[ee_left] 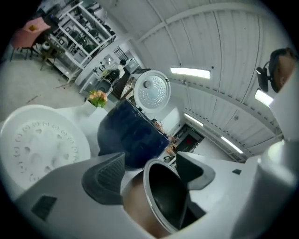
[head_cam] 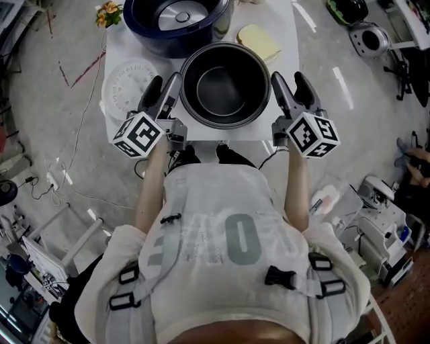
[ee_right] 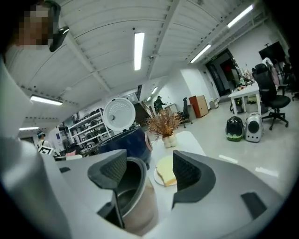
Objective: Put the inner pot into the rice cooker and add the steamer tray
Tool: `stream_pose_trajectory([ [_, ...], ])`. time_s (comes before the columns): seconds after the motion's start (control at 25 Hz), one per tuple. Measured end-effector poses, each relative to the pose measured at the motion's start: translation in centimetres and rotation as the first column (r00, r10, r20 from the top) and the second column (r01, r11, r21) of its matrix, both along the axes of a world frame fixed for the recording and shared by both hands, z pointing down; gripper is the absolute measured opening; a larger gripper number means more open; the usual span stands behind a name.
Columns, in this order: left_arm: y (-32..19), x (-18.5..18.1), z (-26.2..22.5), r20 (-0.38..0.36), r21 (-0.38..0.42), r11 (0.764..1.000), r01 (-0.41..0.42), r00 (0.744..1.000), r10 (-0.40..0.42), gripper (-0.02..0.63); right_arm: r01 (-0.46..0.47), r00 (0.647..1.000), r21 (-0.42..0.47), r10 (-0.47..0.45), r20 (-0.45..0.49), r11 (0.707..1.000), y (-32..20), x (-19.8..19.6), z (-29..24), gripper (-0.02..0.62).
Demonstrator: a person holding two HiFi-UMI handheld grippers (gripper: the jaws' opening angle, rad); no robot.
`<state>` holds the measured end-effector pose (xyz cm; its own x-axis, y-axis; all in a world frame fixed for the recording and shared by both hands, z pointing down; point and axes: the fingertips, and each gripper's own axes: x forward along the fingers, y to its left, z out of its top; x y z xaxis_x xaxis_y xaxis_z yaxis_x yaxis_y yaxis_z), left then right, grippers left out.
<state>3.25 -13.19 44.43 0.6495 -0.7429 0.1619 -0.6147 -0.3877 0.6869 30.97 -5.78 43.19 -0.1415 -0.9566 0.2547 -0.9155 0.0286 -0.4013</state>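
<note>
The dark metal inner pot (head_cam: 225, 84) stands on the white table (head_cam: 287, 57), in front of the dark blue rice cooker (head_cam: 176, 27) whose lid (ee_left: 152, 91) is up. The white perforated steamer tray (head_cam: 126, 86) lies flat to the pot's left. My left gripper (head_cam: 162, 91) is open at the pot's left rim. In the left gripper view the rim of the pot (ee_left: 161, 200) runs between the jaws, clear of the pads. My right gripper (head_cam: 291, 89) is open at the right rim, where the pot (ee_right: 135, 198) wall sits between the jaws with a gap.
A pale yellow block on a small plate (head_cam: 259, 41) lies behind the pot at the right. A vase of dried plants (ee_right: 163, 126) stands at the table's far end, and small flowers (head_cam: 109, 12) at the far left corner. Cables and gear lie on the floor around.
</note>
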Motion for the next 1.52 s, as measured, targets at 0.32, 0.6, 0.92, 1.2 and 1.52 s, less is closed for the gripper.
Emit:
stream_pose_trajectory([
  [0.32, 0.7, -0.5, -4.6, 0.165, 0.241, 0.968, 0.077, 0.979, -0.119, 0.33, 0.046, 0.994, 0.082, -0.038, -0.106, 0.996, 0.1, 1.5, -2.4, 0.302],
  [0.6, 0.8, 0.2, -10.8, 0.281, 0.459, 0.887, 0.043, 0.941, -0.19, 0.33, 0.09, 0.988, 0.212, -0.061, -0.14, 0.973, -0.9, 1.3, -7.0, 0.302],
  [0.92, 1.8, -1.0, -3.8, -0.159, 0.024, 0.988, 0.154, 0.976, -0.148, 0.33, 0.074, 0.95, 0.152, -0.116, 0.289, 0.986, -0.4, 0.8, -3.0, 0.299],
  [1.2, 2.5, -1.2, 2.1, -0.371, -0.242, 0.962, 0.127, 0.904, -0.213, 0.328, 0.072, 0.774, 0.037, -0.079, 0.628, 0.997, 0.0, -0.4, 2.9, 0.291],
  [1.52, 3.7, -0.2, 4.7, -0.439, -0.355, 0.932, 0.077, 0.866, -0.238, 0.277, 0.135, 0.621, -0.038, -0.055, 0.782, 0.99, 0.3, -2.6, 5.7, 0.252],
])
